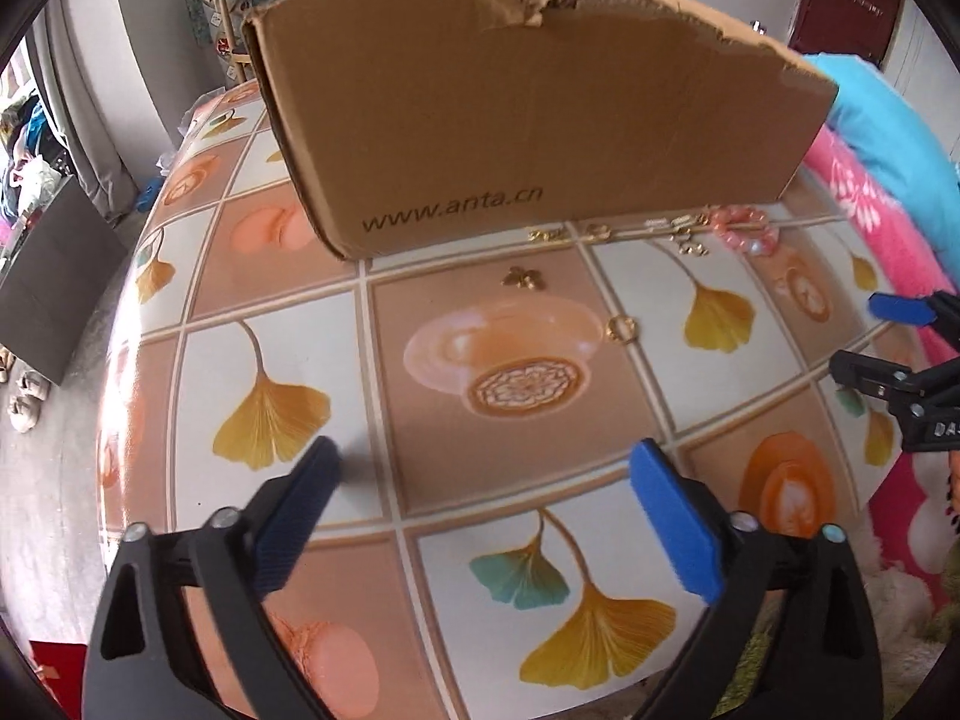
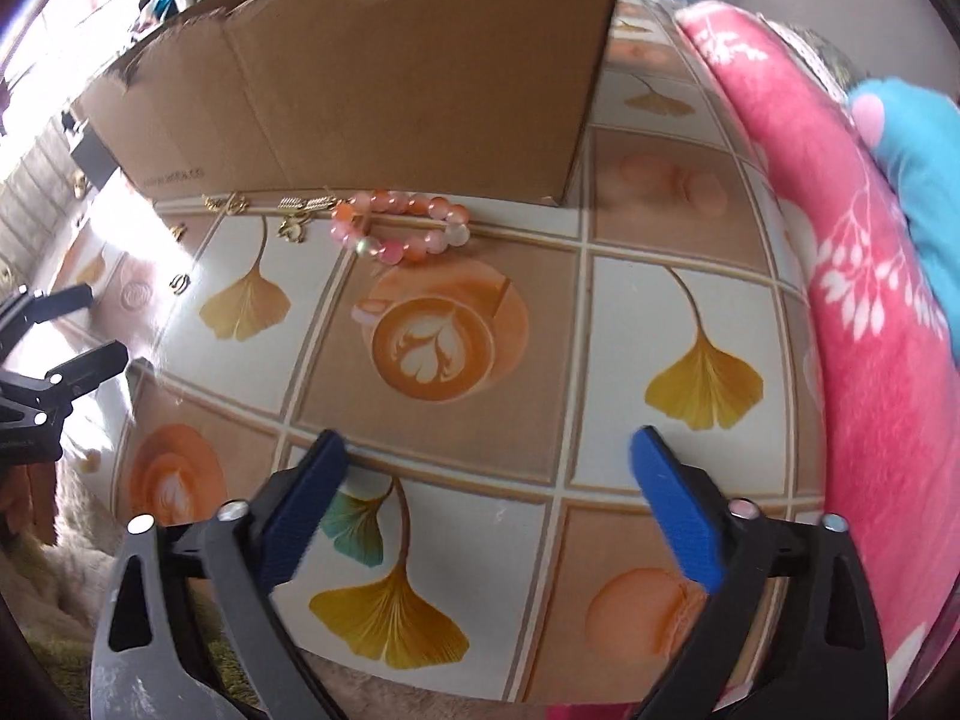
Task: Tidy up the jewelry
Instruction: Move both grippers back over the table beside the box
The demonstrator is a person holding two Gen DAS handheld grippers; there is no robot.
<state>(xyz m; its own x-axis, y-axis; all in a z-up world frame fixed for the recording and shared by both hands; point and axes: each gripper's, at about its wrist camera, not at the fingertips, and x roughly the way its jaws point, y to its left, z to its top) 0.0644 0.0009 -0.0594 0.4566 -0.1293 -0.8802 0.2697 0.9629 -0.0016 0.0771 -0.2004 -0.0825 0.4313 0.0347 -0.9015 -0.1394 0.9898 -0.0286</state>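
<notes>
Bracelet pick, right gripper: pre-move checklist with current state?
1. Right gripper open, nothing held: ok.
2. Bracelet in full view, lying flat on the table: ok.
3. Path from the right gripper to the bracelet free of other items: ok.
4. Bracelet clear of the gold pieces: not ok, they lie right beside it on its left.
5. Left gripper open and parked away from the bracelet: ok.
6. Box has room inside: cannot tell, interior hidden.

I count one cardboard box [image 1: 540,114] and one pink bead bracelet [image 2: 401,227] on my bench. Small gold pieces — too blurred to count exactly.
</notes>
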